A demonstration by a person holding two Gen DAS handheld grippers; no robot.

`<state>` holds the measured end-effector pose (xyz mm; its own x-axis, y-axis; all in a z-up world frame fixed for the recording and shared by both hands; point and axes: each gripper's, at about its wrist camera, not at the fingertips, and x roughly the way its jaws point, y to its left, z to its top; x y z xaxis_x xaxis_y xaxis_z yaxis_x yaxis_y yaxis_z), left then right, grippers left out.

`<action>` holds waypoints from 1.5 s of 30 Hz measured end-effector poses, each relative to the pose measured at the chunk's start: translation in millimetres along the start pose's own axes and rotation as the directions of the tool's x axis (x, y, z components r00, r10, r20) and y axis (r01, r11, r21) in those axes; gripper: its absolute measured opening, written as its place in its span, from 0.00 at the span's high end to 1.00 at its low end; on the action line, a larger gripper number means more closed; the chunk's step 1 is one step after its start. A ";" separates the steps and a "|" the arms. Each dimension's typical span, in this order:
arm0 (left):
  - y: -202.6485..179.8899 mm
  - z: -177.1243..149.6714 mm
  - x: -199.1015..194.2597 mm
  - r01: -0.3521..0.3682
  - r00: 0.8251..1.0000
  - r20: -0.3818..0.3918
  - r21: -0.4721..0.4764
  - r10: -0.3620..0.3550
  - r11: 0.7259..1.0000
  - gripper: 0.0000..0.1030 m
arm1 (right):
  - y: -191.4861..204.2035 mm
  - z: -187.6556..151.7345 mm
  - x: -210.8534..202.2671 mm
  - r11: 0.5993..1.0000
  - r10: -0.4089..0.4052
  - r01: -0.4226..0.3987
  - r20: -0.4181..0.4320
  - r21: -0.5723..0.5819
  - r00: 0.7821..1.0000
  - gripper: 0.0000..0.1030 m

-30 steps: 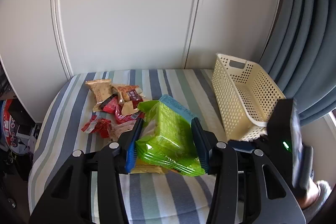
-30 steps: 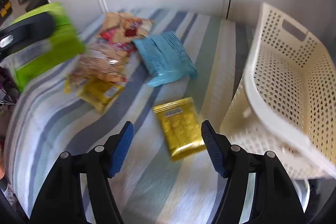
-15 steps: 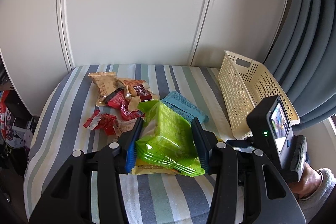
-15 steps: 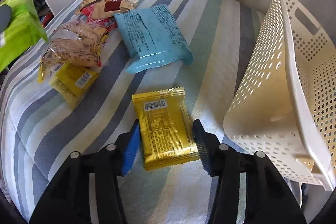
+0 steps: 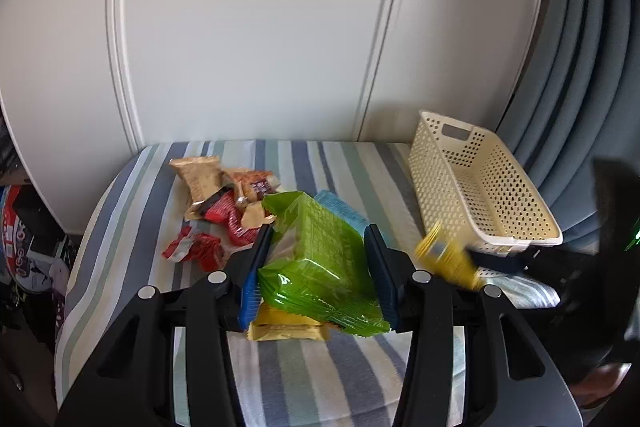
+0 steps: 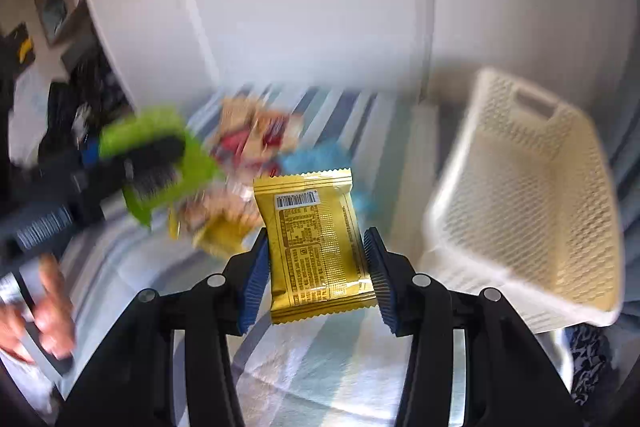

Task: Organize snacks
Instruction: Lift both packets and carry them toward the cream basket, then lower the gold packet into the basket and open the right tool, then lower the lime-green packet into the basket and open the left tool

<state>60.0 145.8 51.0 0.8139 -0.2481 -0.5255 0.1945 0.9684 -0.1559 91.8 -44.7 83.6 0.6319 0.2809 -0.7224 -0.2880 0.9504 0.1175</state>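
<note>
My left gripper is shut on a green snack bag, held above the striped surface. My right gripper is shut on a gold snack packet, lifted off the surface; in the left wrist view that gold packet shows blurred near the basket's front corner. The cream perforated basket stands at the right and holds nothing that I can see. In the right wrist view the basket is to the right of the packet. A pile of red and tan snack packets lies at the back left.
A blue packet peeks from behind the green bag, and a yellow packet lies under it. White cabinet doors close the back. A grey curtain hangs at the right. A hand holds the left gripper's handle.
My right gripper closed on the gold packet and lifted it off the striped surface, tilting upward toward the basket. The left gripper stayed shut on the green bag and rose slightly.
</note>
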 end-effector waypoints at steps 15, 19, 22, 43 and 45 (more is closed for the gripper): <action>-75.8 18.0 12.4 0.062 0.998 0.004 0.117 -0.063 0.991 0.53 | -121.9 4.5 -4.1 0.915 -0.329 0.297 0.078 0.272 0.941 0.54; -100.2 25.4 21.2 0.094 0.996 -0.007 0.144 -0.094 0.985 0.53 | -140.4 -4.9 -6.4 0.900 -0.341 0.298 0.088 0.319 0.936 0.44; -121.3 32.5 29.5 0.114 0.993 -0.008 0.170 -0.114 0.979 0.54 | -149.8 -11.0 -10.7 0.895 -0.343 0.296 0.092 0.334 0.935 0.44; -214.0 40.9 102.0 0.271 0.962 -0.098 0.238 -0.255 0.933 0.52 | -180.2 -31.0 -62.6 0.791 -0.493 0.352 0.182 0.500 0.851 0.44; -214.5 40.9 109.7 0.263 0.963 -0.113 0.230 -0.243 0.937 0.44 | -181.8 -32.5 -62.3 0.784 -0.501 0.359 0.174 0.506 0.848 0.44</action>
<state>130.0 -88.1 60.9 0.6751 -0.4770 -0.5627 0.5226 0.8476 -0.0916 81.4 -239.2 85.1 0.8050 -0.2146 -0.5531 0.3657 0.9136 0.1777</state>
